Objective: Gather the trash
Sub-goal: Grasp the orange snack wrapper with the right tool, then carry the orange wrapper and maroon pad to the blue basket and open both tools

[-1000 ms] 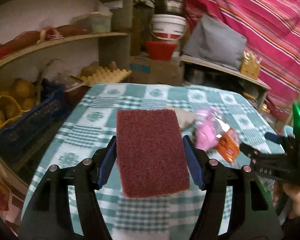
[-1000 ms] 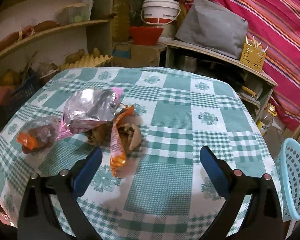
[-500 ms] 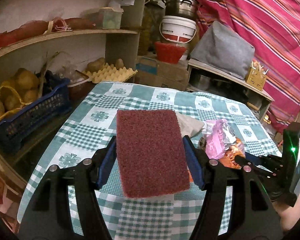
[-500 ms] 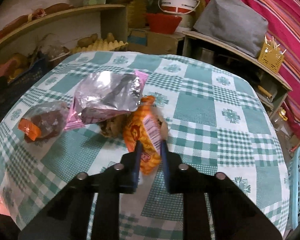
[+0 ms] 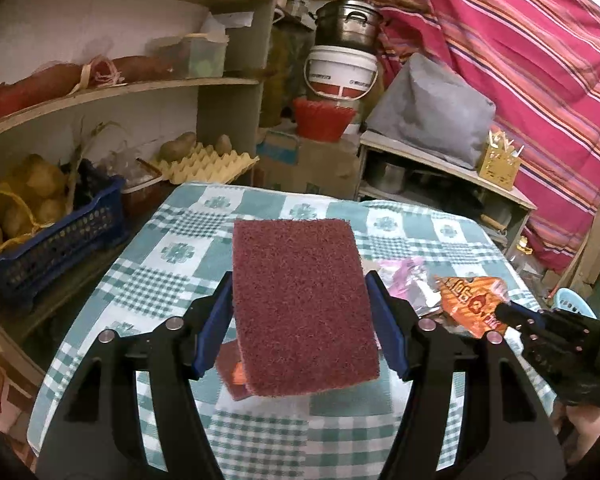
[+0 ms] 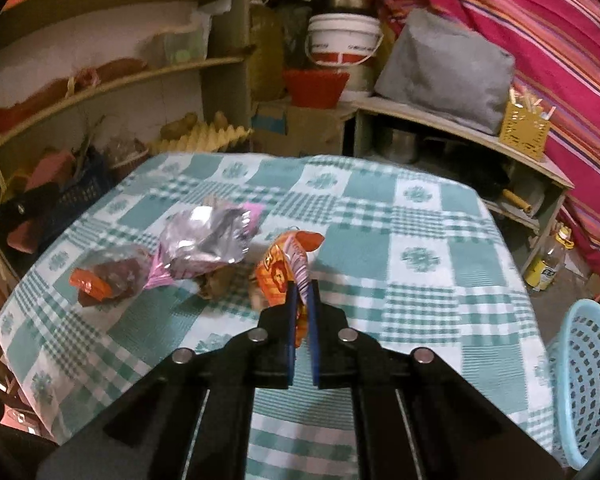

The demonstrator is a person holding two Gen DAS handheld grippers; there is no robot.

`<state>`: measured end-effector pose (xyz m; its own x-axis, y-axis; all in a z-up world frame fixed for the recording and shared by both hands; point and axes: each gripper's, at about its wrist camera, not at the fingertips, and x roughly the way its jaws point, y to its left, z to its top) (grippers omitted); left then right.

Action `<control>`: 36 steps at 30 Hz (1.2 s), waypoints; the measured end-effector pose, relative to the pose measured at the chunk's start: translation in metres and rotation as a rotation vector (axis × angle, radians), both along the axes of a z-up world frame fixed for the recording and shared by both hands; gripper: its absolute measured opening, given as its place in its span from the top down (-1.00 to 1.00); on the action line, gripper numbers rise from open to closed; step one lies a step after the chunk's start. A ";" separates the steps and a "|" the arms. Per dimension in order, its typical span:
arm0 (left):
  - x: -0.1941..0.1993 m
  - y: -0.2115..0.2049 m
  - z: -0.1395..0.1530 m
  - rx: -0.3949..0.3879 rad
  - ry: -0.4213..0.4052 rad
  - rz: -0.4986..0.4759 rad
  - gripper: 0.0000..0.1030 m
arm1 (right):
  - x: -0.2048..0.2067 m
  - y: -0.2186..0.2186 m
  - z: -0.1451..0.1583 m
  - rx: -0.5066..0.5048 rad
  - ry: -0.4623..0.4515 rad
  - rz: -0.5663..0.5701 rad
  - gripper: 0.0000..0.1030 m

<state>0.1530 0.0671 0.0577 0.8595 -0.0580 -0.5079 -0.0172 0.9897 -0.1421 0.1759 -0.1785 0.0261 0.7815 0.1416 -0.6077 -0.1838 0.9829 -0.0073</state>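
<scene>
Basket (image 6: pixel 588 384) just off tablecloth (image 6: pixel 420 256) edge, beside right gripper (image 6: pixel 302 300).

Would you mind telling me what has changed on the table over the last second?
The right gripper has just closed on the orange snack wrapper and lifted it off the tablecloth. The left gripper still clamps the maroon scouring pad; the silver-pink wrapper lies where it was.

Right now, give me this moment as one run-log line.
left gripper: shut on scouring pad | right gripper: shut on orange wrapper | silver wrapper: on table | blue basket: right of table
</scene>
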 end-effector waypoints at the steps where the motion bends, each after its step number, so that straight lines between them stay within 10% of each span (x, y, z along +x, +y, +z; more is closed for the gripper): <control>1: 0.000 -0.005 0.001 -0.001 -0.004 -0.005 -0.23 | -0.001 -0.007 0.003 0.004 -0.005 -0.011 0.90; 36: 0.012 -0.245 -0.004 0.040 -0.026 -0.363 -0.23 | -0.074 -0.243 0.025 0.094 -0.068 -0.343 0.90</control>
<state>0.1647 -0.1779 0.0535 0.7993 -0.3424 -0.4938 0.3394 0.9354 -0.0993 0.1014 -0.4220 0.0513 0.8314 -0.0829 -0.5495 0.1545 0.9843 0.0853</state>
